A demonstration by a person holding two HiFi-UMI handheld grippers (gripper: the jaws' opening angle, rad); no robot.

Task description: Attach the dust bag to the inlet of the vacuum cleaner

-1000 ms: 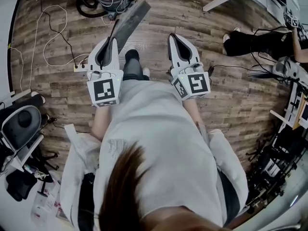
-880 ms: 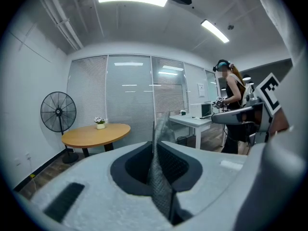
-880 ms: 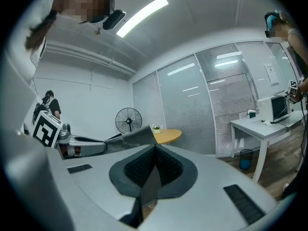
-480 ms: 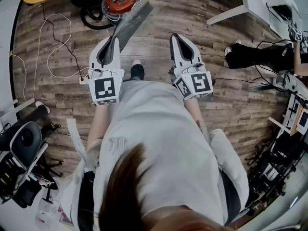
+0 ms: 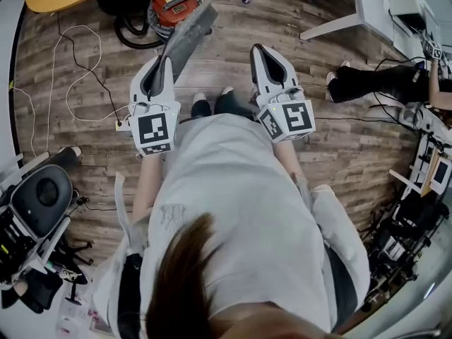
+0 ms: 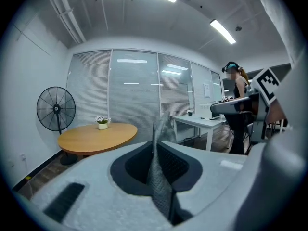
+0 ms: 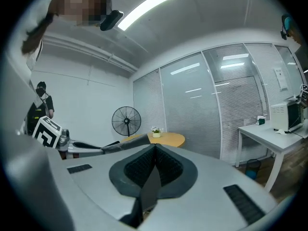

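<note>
The dust bag (image 5: 185, 39) overlaps the vacuum cleaner (image 5: 171, 2) (inlet hidden).

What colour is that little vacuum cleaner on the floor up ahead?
The vacuum cleaner is red-orange on top; the head view shows it best.

An office: blind-covered glass partitions (image 6: 134, 90), round wooden table (image 6: 96, 136), white desk (image 6: 197, 123), pedestal fan (image 6: 56, 109), ceiling strip lights (image 6: 222, 31)

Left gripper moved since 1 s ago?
Yes. The left gripper, shut on the dust bag, has gone forward: the red vacuum cleaner on the floor now sits closer to its tip in the head view.
</note>
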